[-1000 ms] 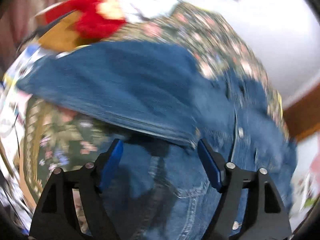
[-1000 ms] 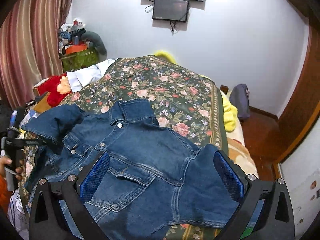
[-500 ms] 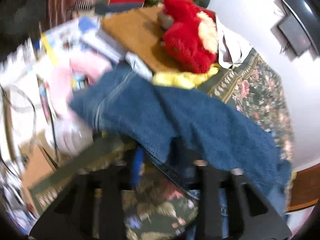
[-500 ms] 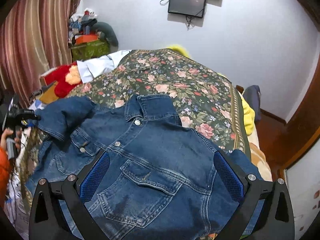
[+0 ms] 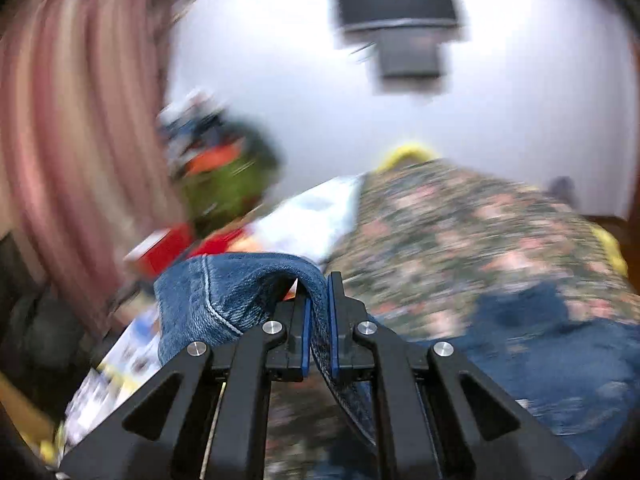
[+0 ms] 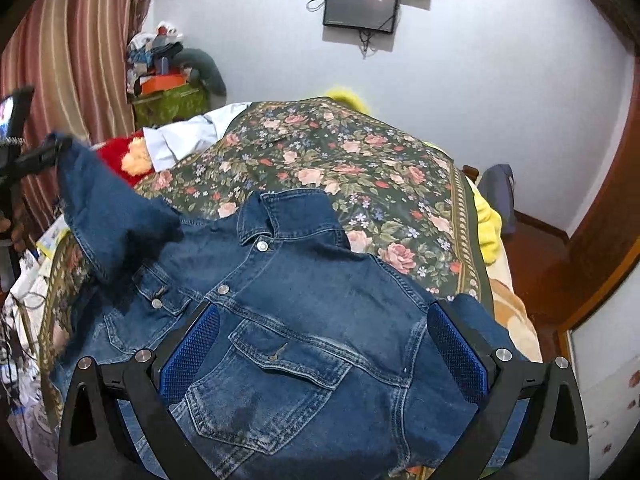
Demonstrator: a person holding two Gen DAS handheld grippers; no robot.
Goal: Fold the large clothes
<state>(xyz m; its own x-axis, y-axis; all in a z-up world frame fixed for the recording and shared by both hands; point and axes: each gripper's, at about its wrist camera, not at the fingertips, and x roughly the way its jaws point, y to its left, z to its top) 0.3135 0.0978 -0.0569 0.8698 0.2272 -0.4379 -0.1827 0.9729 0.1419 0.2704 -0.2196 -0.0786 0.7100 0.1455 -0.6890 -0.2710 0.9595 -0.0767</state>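
- Two grippers: my left gripper has just been closing and is now clamping the sleeve cuff, lifted since a second ago; I am starting the fold.
- Right gripper is hovering with jaws wide.
- Denim jacket is lying on the floral bedspread, sleeve raised at ten o'clock.

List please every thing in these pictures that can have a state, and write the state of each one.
Left gripper: shut on the sleeve cuff.
Right gripper: open, empty, above the jacket front.
Denim jacket: front up on the floral bedspread, buttoned.
Left sleeve: lifted off the bed.
Chest pocket flap: closed.
Wall screens: dark.
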